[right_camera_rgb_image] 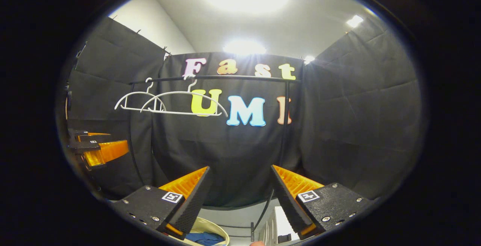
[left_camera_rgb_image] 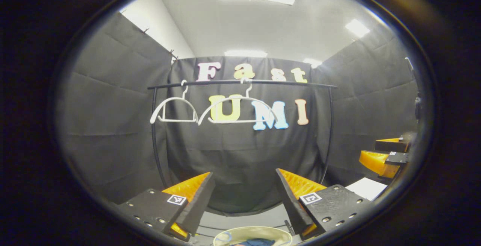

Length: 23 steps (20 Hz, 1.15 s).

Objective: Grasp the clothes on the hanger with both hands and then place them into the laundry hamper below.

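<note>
Two bare white hangers [left_camera_rgb_image: 174, 107] [left_camera_rgb_image: 240, 108] hang from a black rail [left_camera_rgb_image: 240, 83]; in the right gripper view they are the white hangers [right_camera_rgb_image: 139, 101] [right_camera_rgb_image: 184, 103] on the rail [right_camera_rgb_image: 214, 77]. Below, a cream laundry hamper [left_camera_rgb_image: 252, 232] holds blue clothes [left_camera_rgb_image: 257, 242]. The right gripper view has the hamper [right_camera_rgb_image: 214, 229] with blue clothes [right_camera_rgb_image: 204, 237] at its bottom edge. My left gripper [left_camera_rgb_image: 244, 178] is open and holds nothing; it appears far left as the other gripper [right_camera_rgb_image: 98, 145]. My right gripper [right_camera_rgb_image: 240, 172] is open and holds nothing; it appears at right as the other gripper [left_camera_rgb_image: 387, 152].
The rack's black uprights [left_camera_rgb_image: 155, 133] [left_camera_rgb_image: 330, 133] stand either side of the hangers. A white flat object [left_camera_rgb_image: 366, 188] lies low on the right. Black cloth walls close the booth on three sides.
</note>
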Tool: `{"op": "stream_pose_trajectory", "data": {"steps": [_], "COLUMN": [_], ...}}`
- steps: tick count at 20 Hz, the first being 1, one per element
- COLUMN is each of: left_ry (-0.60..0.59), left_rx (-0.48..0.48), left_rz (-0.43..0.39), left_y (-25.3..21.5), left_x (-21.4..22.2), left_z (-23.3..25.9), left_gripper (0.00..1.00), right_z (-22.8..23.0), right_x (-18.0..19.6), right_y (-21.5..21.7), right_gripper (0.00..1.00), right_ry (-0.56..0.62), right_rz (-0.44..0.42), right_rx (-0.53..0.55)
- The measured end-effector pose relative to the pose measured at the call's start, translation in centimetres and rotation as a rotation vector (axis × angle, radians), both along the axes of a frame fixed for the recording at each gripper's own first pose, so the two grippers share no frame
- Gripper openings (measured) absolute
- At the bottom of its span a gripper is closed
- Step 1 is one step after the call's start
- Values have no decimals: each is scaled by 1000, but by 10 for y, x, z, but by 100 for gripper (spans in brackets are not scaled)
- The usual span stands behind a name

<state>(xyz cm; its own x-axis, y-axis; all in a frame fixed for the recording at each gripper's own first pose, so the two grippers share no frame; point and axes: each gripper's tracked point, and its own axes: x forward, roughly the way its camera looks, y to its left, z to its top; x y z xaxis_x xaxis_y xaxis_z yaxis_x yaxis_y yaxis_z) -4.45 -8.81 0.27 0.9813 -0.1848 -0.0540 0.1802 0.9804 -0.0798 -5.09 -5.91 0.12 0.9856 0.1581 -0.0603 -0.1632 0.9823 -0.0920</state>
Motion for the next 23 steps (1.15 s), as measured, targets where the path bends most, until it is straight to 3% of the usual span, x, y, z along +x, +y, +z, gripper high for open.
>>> {"op": "stream_pose_trajectory", "data": {"steps": [6,23], "left_ry": [-39,-95], "left_rx": [-26,9], "left_rz": [38,66], "left_y": [-8,1], "left_x": [-30,-43], "left_z": [23,47], "left_gripper": [98,98], "right_z": [21,21], "right_x": [-15,-20], "right_y": [-19,-18], "right_gripper": [96,95], "right_ry": [-56,-39], "right_rz": [-41,-41], "right_rx": [30,78]}}
